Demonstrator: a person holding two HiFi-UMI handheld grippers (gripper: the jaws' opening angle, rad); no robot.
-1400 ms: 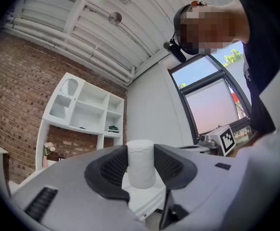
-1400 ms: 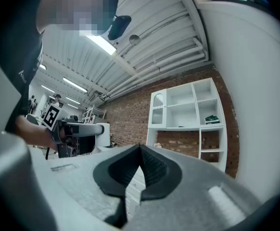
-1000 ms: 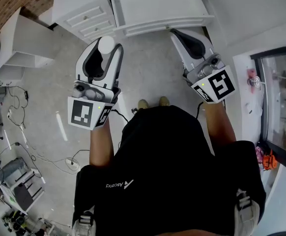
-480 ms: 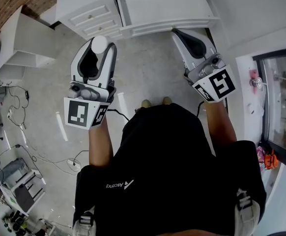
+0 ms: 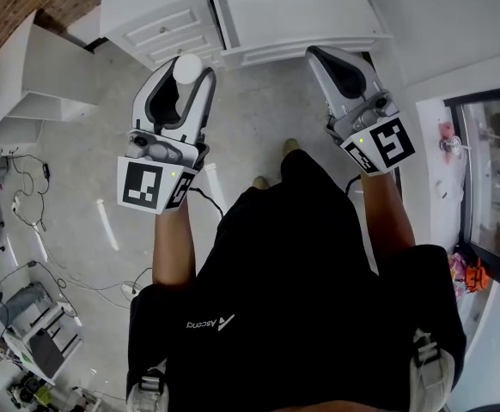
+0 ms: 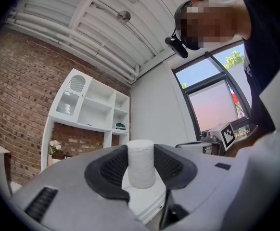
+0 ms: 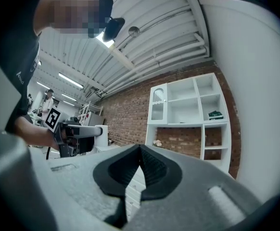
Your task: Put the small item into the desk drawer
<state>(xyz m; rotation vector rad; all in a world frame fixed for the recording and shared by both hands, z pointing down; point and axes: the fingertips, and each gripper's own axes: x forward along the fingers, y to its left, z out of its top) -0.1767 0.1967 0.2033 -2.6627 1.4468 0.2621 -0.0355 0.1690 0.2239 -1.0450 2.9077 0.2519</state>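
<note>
Now | left gripper (image 5: 190, 74) clamps white cylinder (image 6: 141, 163) | right gripper (image 5: 320, 56) closed, empty | desk drawers (image 5: 168, 34) shut

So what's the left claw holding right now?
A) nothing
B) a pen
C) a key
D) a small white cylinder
D: a small white cylinder stands between the jaws of the left gripper, pinched from both sides.

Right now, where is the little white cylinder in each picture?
Head view: cylinder upper left, in the left hand-held gripper.
Left gripper view: low centre, upright, clamped between the jaws.
Right gripper view: small, mid-left, at that gripper's tip.
Shared landmark: white shelf, in both gripper views.
</note>
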